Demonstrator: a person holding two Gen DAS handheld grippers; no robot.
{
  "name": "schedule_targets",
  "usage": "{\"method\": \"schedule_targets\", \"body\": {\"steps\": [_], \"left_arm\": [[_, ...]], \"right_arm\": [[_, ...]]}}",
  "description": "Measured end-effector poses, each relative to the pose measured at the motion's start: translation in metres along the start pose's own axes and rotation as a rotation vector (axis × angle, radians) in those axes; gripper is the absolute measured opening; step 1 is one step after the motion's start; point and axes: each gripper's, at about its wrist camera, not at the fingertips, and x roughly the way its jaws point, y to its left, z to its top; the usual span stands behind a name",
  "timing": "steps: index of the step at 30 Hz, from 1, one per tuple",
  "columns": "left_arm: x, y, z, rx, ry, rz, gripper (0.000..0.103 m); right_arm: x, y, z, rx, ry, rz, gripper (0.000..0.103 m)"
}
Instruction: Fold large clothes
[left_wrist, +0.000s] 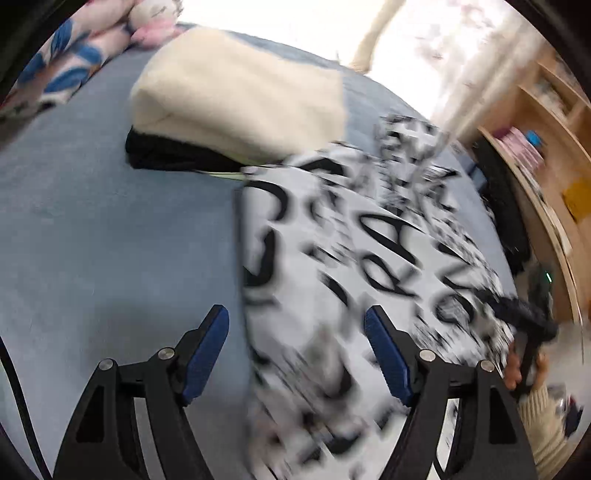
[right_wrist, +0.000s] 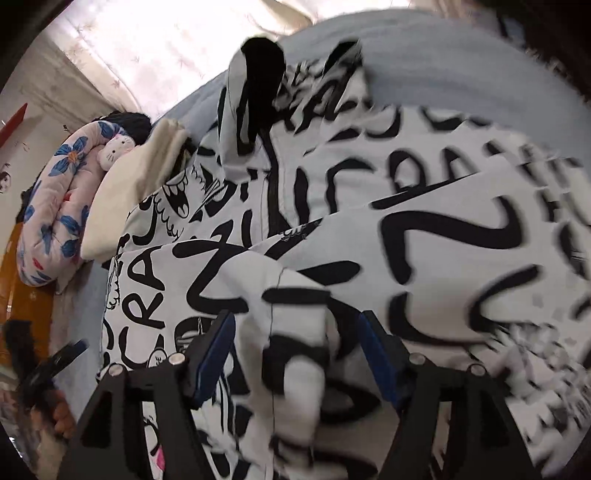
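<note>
Both our grippers stand apart over the white garment with bold black lettering (right_wrist: 424, 236) on the blue-grey bed cover (left_wrist: 103, 229).

Our left gripper (left_wrist: 295, 328) tilts downward, jaws wide and gripping nothing; the garment's straight folded edge runs between its fingers, with bare cover to its left. Our right gripper (right_wrist: 295, 334) also tilts down, jaws parted around a raised fold, pads clear of the cloth. Beyond, a cream fleece bundle (left_wrist: 240, 96) lies atop black cloth (left_wrist: 166, 151), then a floral blue-and-pink pillow (right_wrist: 59, 206).
</note>
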Motion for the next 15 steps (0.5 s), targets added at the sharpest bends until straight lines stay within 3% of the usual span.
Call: {"method": "schedule_targets", "body": {"steps": [8, 9, 11, 13, 15], "left_arm": [[0.074, 0.051, 0.038, -0.180, 0.071, -0.239, 0.075], [0.080, 0.051, 0.041, -0.187, 0.072, -0.271, 0.075], [0.091, 0.049, 0.047, -0.184, 0.073, -0.325, 0.075], [0.099, 0.044, 0.052, -0.168, 0.080, -0.359, 0.075], [0.107, 0.039, 0.056, -0.152, 0.092, -0.378, 0.075]], "right_arm": [[0.011, 0.001, 0.005, -0.055, 0.007, 0.084, 0.069], [0.011, 0.002, 0.004, -0.064, 0.001, 0.086, 0.065], [0.010, 0.003, 0.003, -0.081, 0.002, 0.084, 0.048], [0.008, 0.004, 0.003, -0.084, 0.003, 0.111, 0.025], [-0.002, 0.008, 0.001, -0.100, -0.021, 0.103, 0.020]]}}
